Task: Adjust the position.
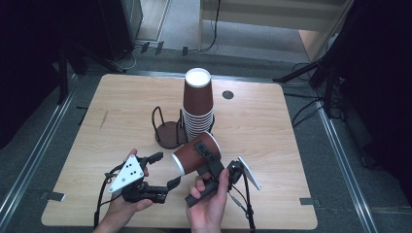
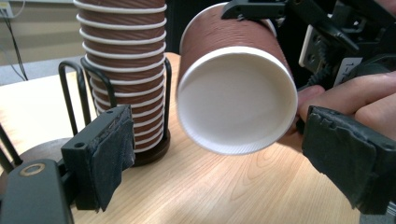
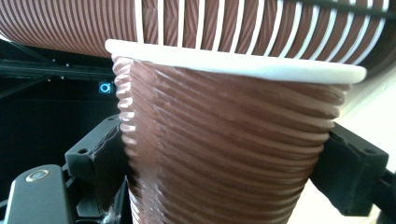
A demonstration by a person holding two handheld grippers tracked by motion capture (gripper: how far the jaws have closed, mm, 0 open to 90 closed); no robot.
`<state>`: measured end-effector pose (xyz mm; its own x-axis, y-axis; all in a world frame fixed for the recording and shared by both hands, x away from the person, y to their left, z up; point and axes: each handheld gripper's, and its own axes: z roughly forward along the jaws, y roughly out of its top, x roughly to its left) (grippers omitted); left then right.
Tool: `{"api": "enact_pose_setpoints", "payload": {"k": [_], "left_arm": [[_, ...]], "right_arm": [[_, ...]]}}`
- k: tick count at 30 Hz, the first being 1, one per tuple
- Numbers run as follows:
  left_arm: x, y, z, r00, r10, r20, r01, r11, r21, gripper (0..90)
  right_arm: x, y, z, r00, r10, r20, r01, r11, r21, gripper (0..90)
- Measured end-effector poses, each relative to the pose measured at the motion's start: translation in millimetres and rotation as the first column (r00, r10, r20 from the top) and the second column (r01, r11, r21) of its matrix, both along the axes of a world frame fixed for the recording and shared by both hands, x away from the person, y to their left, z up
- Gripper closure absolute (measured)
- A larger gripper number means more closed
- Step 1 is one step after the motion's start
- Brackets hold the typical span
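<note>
High view: the right gripper is clamped on a brown ribbed paper cup, held tilted above the tabletop with its white rim toward 8 o'clock. The left gripper, at 8 o'clock of the cup, stands wide open and holds nothing. At 12 o'clock, a cup stack stands in a wire holder.
</note>
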<state>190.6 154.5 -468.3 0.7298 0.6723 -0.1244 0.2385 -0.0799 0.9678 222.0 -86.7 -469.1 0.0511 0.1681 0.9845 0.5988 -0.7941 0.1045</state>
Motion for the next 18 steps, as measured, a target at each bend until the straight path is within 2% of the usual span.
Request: {"api": "enact_pose_setpoints", "payload": {"k": [4,8,9,10,12,13,15,16,17,18], "left_arm": [[2.0,7.5,-1.3,0.9999,0.01,-0.014,-0.01,1.0,0.002,10.3],[4.5,17.6,-2.3,0.9992,0.03,-0.027,-0.03,0.9995,-0.004,10.3],[5.9,23.4,-3.0,0.9986,0.043,-0.031,-0.043,0.9991,-0.004,10.3],[5.9,23.4,-3.0,0.9986,0.043,-0.031,-0.043,0.9991,-0.004,10.4],[7.1,28.9,-4.0,0.9975,0.061,-0.036,-0.062,0.9981,-0.004,10.4],[7.9,32.0,-4.6,0.997,0.067,-0.039,-0.068,0.9977,-0.004,10.3],[9.4,37.9,-6.1,0.9952,0.085,-0.049,-0.085,0.9963,-0.009,10.3],[11.3,43.6,-7.8,0.9934,0.101,-0.055,-0.101,0.9948,-0.006,10.3],[11.3,43.6,-7.8,0.9934,0.101,-0.055,-0.101,0.9948,-0.006,10.3],[12.2,46.5,-8.7,0.9925,0.107,-0.059,-0.108,0.9942,-0.002,10.3]], "right_arm": [[0.2,-2.2,2.8,0.9991,-0.018,0.039,0.02,0.998,-0.063,13.7],[-0.4,-4.7,6.6,0.9969,-0.034,0.072,0.043,0.991,-0.127,13.7],[-0.7,-5.9,8.0,0.9945,-0.044,0.095,0.059,0.985,-0.161,13.7],[-0.7,-5.9,8.0,0.9945,-0.044,0.095,0.059,0.985,-0.161,13.7],[-1.1,-7.2,9.7,0.9927,-0.054,0.108,0.073,0.98,-0.186,13.8],[-1.1,-8.5,10.5,0.9902,-0.063,0.125,0.088,0.973,-0.211,13.8],[-1.3,-9.2,11.3,0.9892,-0.067,0.13,0.095,0.971,-0.219,13.8],[-1.6,-10.0,12.9,0.9855,-0.078,0.151,0.114,0.962,-0.249,13.9],[-1.6,-10.0,12.9,0.9855,-0.078,0.151,0.114,0.962,-0.249,13.9],[-1.6,-10.3,13.7,0.9825,-0.083,0.167,0.125,0.957,-0.26,13.9]]}}
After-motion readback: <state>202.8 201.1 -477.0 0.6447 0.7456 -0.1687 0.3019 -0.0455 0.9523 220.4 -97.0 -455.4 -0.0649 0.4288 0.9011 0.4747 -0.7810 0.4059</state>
